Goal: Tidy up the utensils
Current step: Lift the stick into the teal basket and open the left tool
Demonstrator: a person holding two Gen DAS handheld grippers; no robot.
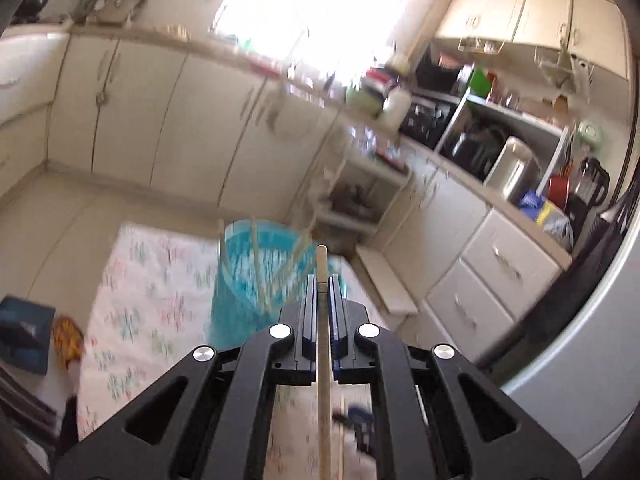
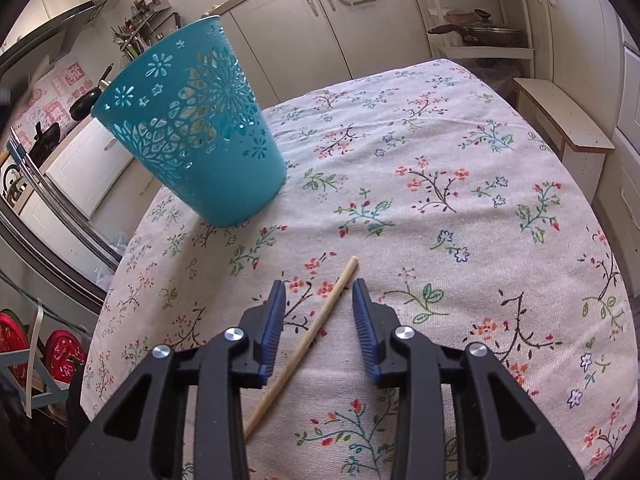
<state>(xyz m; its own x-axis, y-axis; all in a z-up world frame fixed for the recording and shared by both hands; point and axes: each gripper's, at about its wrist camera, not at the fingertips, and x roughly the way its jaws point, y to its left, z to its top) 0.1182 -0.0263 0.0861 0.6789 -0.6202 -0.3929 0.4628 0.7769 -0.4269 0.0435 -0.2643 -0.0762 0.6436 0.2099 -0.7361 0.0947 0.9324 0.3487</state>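
Observation:
My left gripper (image 1: pixel 322 280) is shut on a light wooden chopstick (image 1: pixel 323 360), which runs lengthwise between the pads and pokes out past the fingertips. It hangs above the table, with the teal cut-out basket (image 1: pixel 256 280) blurred just beyond it and several sticks standing inside. In the right wrist view the basket (image 2: pixel 200 128) stands on the floral tablecloth (image 2: pixel 440 200) at the far left. A second chopstick (image 2: pixel 304 344) lies slanted on the cloth between the fingers of my right gripper (image 2: pixel 319 286). The right jaws are open and the pads do not touch it.
Kitchen cabinets and a cluttered counter (image 1: pixel 500 184) ring the table. A white shelf rack with pans (image 2: pixel 476 32) and a low wooden bench (image 2: pixel 560 120) stand beyond the table's far right edge. A grey fridge side (image 1: pixel 580 340) is close on the right.

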